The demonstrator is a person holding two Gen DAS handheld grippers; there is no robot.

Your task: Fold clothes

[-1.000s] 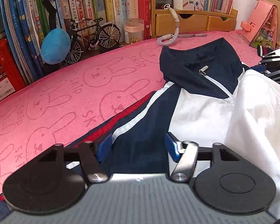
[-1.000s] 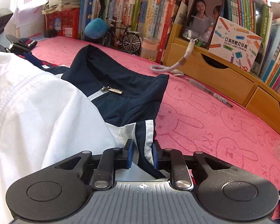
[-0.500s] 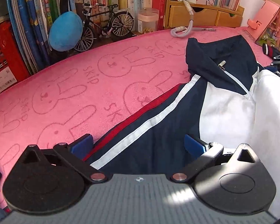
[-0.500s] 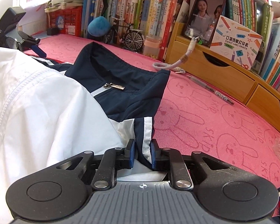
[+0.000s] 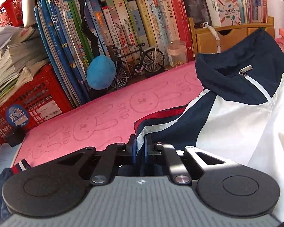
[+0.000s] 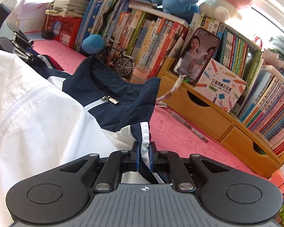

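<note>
At lower centre of each wrist view, the left gripper (image 5: 140,147) and right gripper (image 6: 143,156) pinch opposite striped edges of the jacket (image 5: 236,117), which spans between them over the pink mat (image 5: 104,117).

Garment: a jacket (image 5: 234,121) in white and navy, trimmed with white and red stripes.
Collar: navy, stood up, zipped closed; a metal zipper pull (image 6: 111,100) is seen at the neck.
Pose: held raised at both shoulders, pinched on each side at a striped edge.
Place: above a pink rabbit-print cloth (image 5: 104,113).
</note>
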